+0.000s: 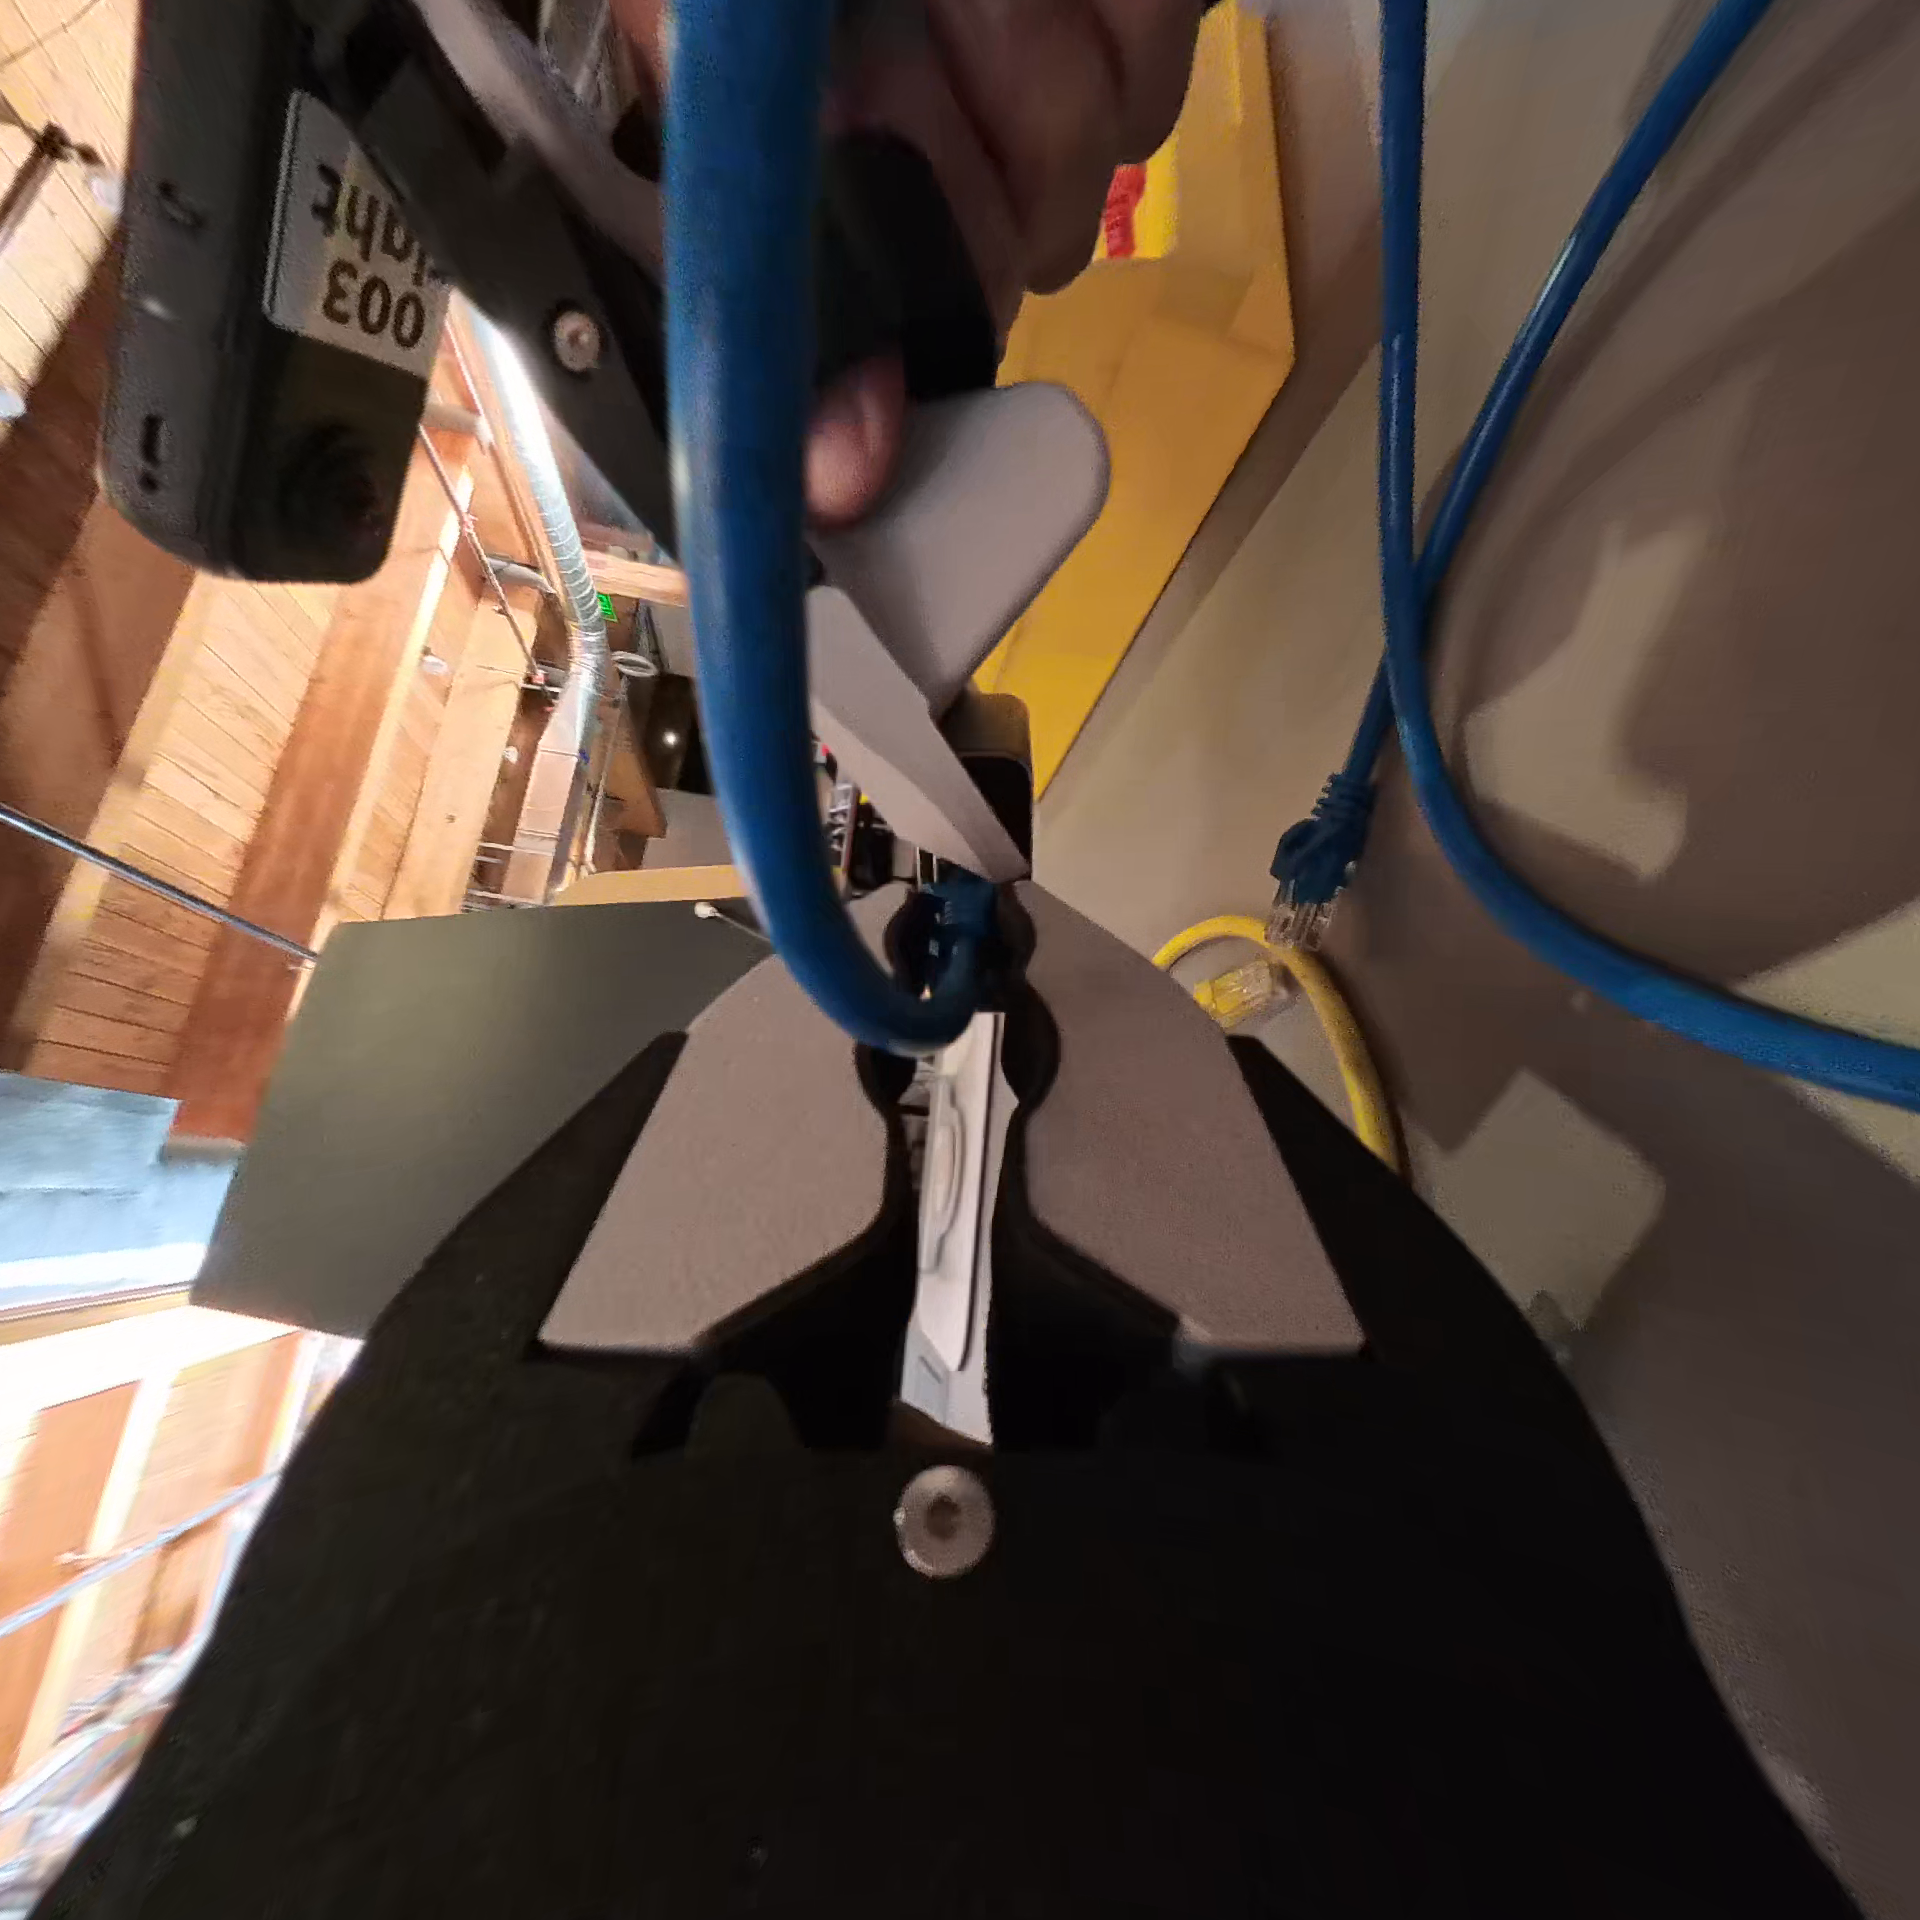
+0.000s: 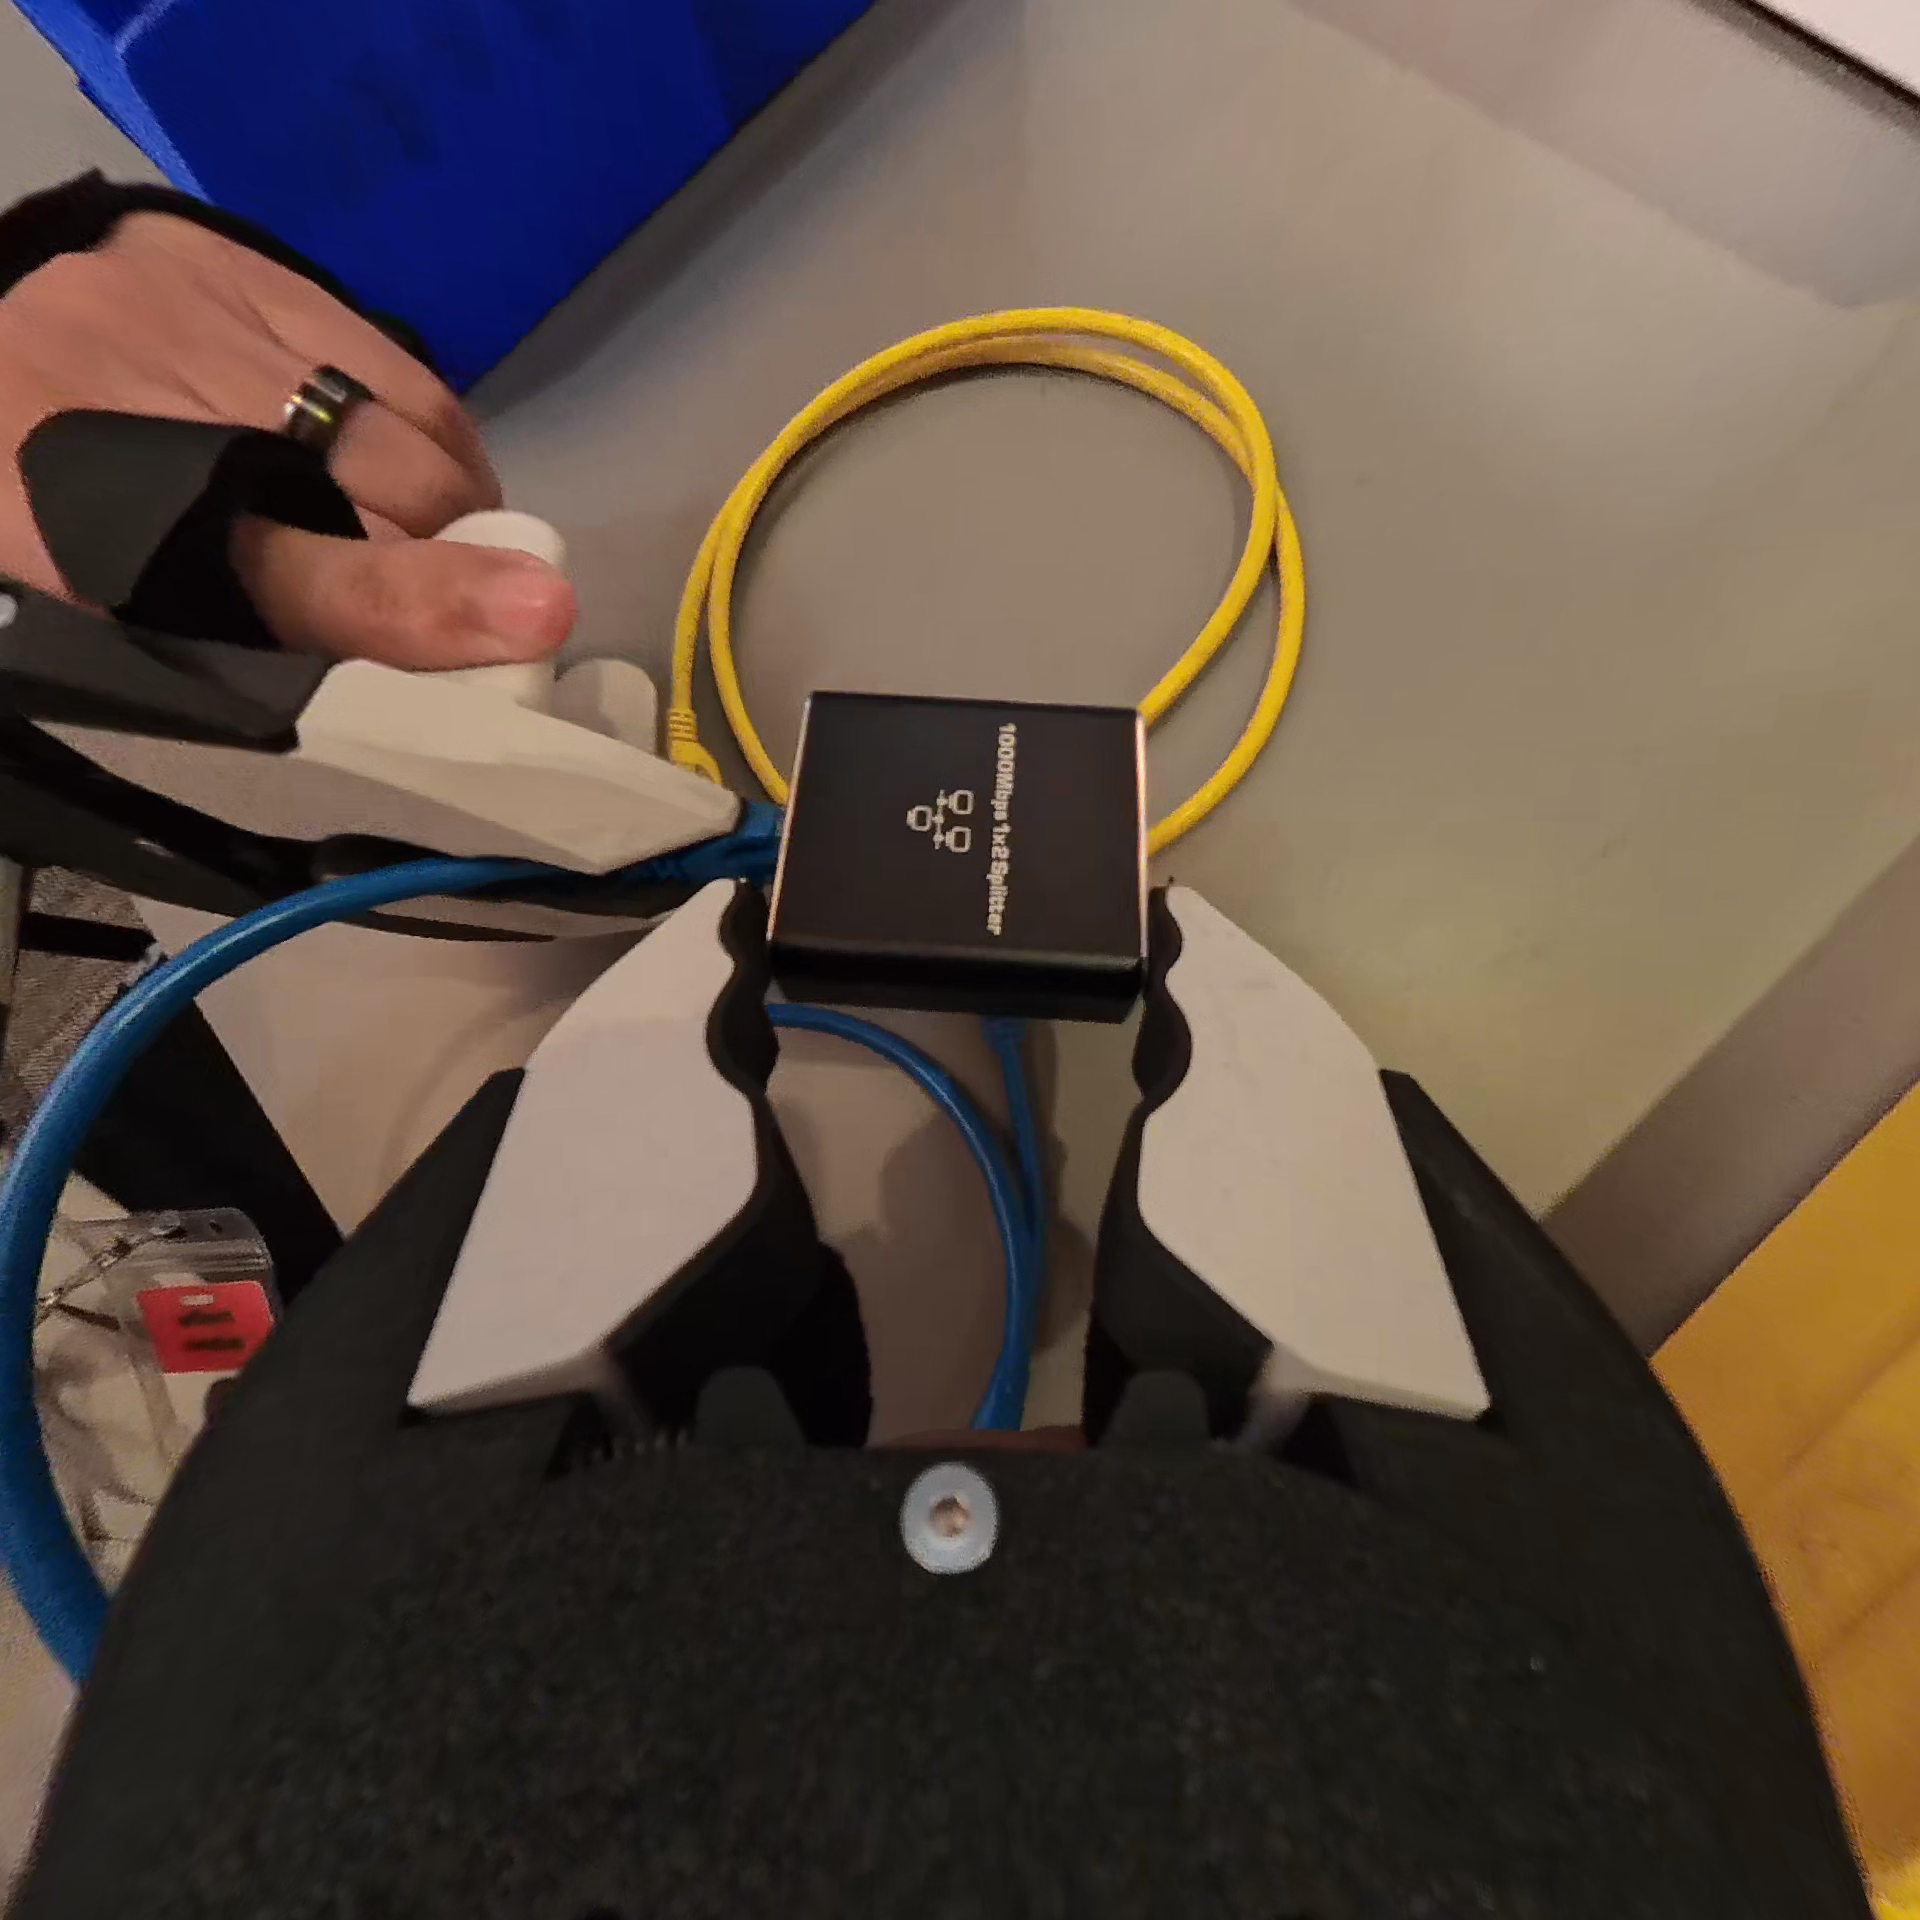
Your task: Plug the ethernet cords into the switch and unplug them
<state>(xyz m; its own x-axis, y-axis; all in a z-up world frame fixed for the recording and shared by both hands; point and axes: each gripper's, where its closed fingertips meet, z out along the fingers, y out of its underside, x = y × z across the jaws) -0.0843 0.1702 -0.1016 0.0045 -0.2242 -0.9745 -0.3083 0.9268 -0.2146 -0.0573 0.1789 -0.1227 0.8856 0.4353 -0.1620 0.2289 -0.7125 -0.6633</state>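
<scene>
The black switch box (image 2: 956, 842) is held a little above the grey table between the fingertips of my right gripper (image 2: 954, 925), which is shut on its two sides. My left gripper (image 1: 956, 966) is shut on a blue ethernet plug (image 1: 951, 935) and comes in from the left in the right wrist view (image 2: 717, 821). It holds the plug (image 2: 762, 826) against the switch's left side; how deep it sits is hidden. Its blue cord (image 1: 727, 520) loops back. The switch shows edge-on in the left wrist view (image 1: 1003, 800).
A coiled yellow cord (image 2: 1039, 343) lies on the table (image 2: 1455, 520) behind the switch, its plug (image 1: 1242, 987) loose. A second blue plug (image 1: 1314, 862) lies free. A blue bin (image 2: 416, 135) stands at the back left and a yellow surface (image 2: 1818, 1403) borders the table.
</scene>
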